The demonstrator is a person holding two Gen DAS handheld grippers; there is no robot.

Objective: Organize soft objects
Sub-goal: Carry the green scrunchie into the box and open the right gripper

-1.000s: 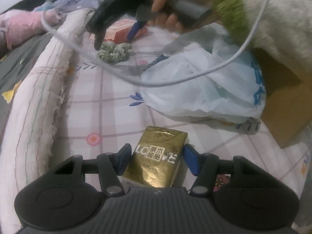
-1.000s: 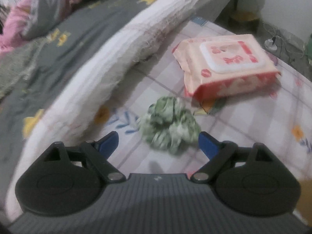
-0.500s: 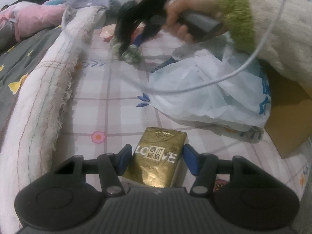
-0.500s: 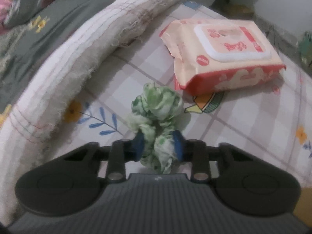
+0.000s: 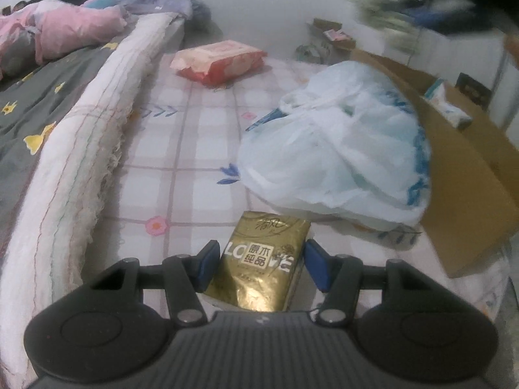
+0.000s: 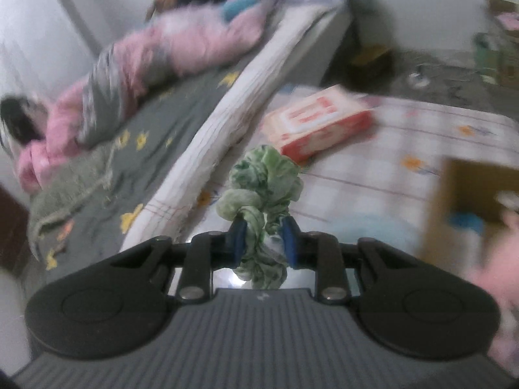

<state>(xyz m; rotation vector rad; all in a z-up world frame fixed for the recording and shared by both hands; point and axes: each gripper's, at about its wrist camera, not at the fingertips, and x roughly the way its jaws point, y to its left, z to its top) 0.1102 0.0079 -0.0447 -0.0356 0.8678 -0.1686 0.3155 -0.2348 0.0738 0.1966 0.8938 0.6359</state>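
Fingers pinch green scrunchie between them.

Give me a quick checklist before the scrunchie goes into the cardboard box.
1. Right gripper shut on the green scrunchie: ok; its jaws have just closed on it.
2. Scrunchie clear of the mat: ok, it hangs in the air.
3. Cardboard box open with room inside: ok.
4. Plastic bag out of the box mouth: cannot tell, it lies against the box wall.
5. Left gripper around the gold tissue pack: cannot tell whether the pads press.
6. Wipes pack out of the way: ok.
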